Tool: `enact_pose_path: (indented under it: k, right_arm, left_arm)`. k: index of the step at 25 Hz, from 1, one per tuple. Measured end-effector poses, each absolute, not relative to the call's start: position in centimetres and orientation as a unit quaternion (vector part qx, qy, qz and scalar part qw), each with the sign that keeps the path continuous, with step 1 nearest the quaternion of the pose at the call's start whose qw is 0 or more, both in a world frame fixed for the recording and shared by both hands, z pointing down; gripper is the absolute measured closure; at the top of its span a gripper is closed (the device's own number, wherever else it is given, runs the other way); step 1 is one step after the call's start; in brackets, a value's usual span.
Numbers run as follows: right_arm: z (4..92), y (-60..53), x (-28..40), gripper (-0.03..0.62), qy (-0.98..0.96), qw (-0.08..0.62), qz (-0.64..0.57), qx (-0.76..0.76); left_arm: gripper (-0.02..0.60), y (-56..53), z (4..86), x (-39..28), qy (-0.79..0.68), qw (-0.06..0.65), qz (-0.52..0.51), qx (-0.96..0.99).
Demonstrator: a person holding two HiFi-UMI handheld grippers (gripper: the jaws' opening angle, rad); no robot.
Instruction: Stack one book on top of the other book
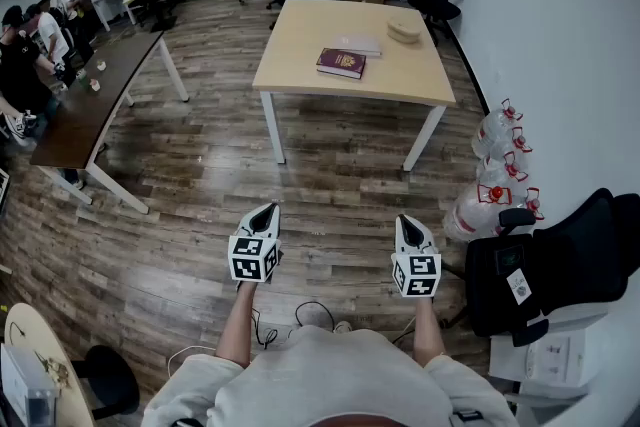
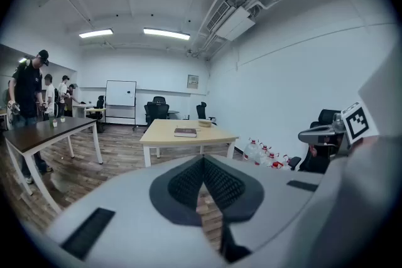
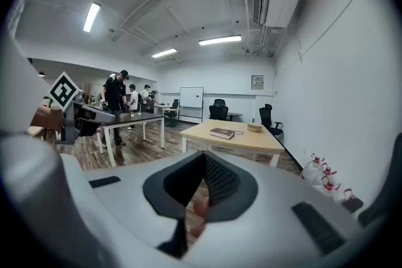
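I saw a light wooden table standing on plank floor. On it lay a maroon book. Just beyond that was a pale book; farther right, a beige round object.

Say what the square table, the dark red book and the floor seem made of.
Table: pale matte wood-grain top, probably laminate; white legs, likely painted metal. Dark red book: flat rigid-looking cover, probably hardback board. Floor: brown planks with slight sheen, wood or vinyl.

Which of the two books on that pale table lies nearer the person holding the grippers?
The dark red book. The pale book lies just behind it, farther from the person.
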State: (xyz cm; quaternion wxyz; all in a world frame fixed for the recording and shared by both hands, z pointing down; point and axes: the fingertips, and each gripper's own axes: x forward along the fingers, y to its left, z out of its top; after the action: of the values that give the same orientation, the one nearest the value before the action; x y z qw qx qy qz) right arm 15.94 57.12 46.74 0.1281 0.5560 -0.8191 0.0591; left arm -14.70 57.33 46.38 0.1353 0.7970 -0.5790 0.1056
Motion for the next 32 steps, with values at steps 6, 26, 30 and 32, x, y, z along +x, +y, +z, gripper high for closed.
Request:
enact_pose_path:
  k: [6, 26, 30, 32]
  right_arm:
    - [46.7, 57.4, 15.8, 0.591, -0.82, 0.129, 0.058, 0.555]
    - [46.8, 58.5, 15.8, 0.166, -0.859, 0.1, 0.053, 0.499]
    - [47.2, 58.5, 16.8, 0.171, -0.861, 0.101, 0.056, 0.496]
    - [47.2, 58.3, 17.3, 0.172, -0.862, 0.1, 0.055, 0.493]
  left_arm:
    - [0.571, 57.8, 46.5, -14.8, -0.58, 0.136, 0.105, 0.796]
    - [0.233, 59.3, 47.0, -9.9, -0.535, 0.142, 0.07, 0.83]
    - [0.233, 59.5, 47.2, -8.7, -0.538, 0.144, 0.074, 0.827]
    - [0.233, 59.4, 47.3, -8.1, -0.539, 0.143, 0.076, 0.827]
